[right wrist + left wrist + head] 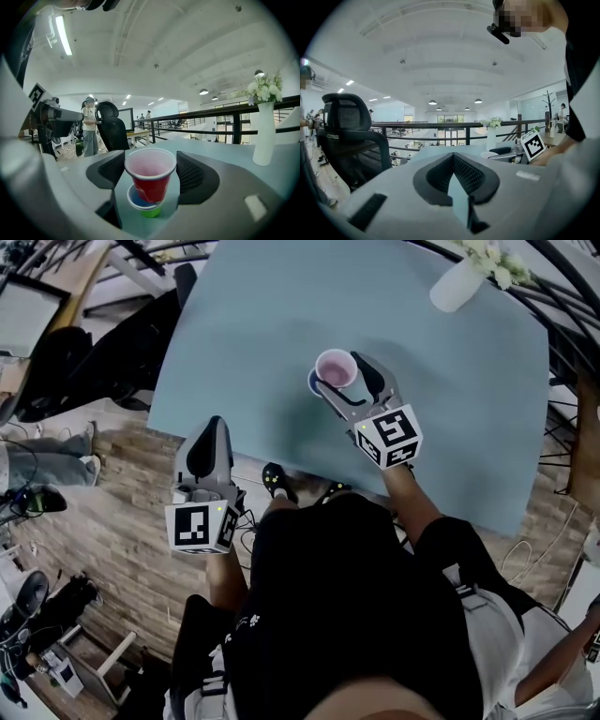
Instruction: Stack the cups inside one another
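Right gripper (pixel 151 172) pinched a red plastic cup (pixel 151 183), half-seated in a blue plastic cup (pixel 136 200) nested in a green one (pixel 150 213) on the pale-blue table (pixel 450 427). A straight downward push should seat it. Left gripper (pixel 454 176) hung closed, empty.

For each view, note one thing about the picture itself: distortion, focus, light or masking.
Head view: fairly sharp, evenly lit, the table darker toward its near edge. Left gripper view: a fisheye circle with black corners, the railing bowed, a mosaic patch at the top, the left gripper close and soft. Right gripper view: same fisheye, the red cup sharp, a ceiling strip light glaring.
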Demonstrator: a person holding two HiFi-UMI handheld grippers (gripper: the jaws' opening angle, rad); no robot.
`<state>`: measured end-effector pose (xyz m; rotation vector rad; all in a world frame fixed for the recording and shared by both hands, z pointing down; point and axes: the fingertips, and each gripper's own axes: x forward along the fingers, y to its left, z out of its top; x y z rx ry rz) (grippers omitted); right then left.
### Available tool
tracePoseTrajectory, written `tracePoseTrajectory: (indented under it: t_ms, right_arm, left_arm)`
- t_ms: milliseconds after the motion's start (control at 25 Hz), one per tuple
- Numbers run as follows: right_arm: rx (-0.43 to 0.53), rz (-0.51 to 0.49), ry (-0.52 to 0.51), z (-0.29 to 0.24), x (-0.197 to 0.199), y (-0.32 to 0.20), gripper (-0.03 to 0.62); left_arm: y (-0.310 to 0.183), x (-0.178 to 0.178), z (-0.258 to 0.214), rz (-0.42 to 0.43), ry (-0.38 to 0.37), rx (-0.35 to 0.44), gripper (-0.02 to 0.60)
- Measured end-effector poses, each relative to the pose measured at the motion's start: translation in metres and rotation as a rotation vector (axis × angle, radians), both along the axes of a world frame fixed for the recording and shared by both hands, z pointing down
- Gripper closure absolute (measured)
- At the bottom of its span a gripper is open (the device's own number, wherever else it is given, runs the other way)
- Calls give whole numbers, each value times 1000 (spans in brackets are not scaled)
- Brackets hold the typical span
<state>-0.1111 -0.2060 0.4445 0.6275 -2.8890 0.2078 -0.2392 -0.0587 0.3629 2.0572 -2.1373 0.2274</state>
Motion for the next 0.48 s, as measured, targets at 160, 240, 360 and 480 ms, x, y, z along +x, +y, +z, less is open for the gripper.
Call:
tracePoseTrajectory:
  t_ms: [160,240,360,480]
  right_arm:
    - [-7,-20,24,9,-7,6,250]
    - [-9,-24,38,14,-9,8,250]
    - [-13,-28,59,23,-14,9,250]
    - [-21,-29,80,32,-17,10,250]
  left_arm:
    - [4,-5,-2,-12,-2,4,595]
    - [6,-7,-3,-17,-1,7,595]
    - [10,-13,-1,-28,0,3,596]
    - [14,-18,1,-38,2,-3,595]
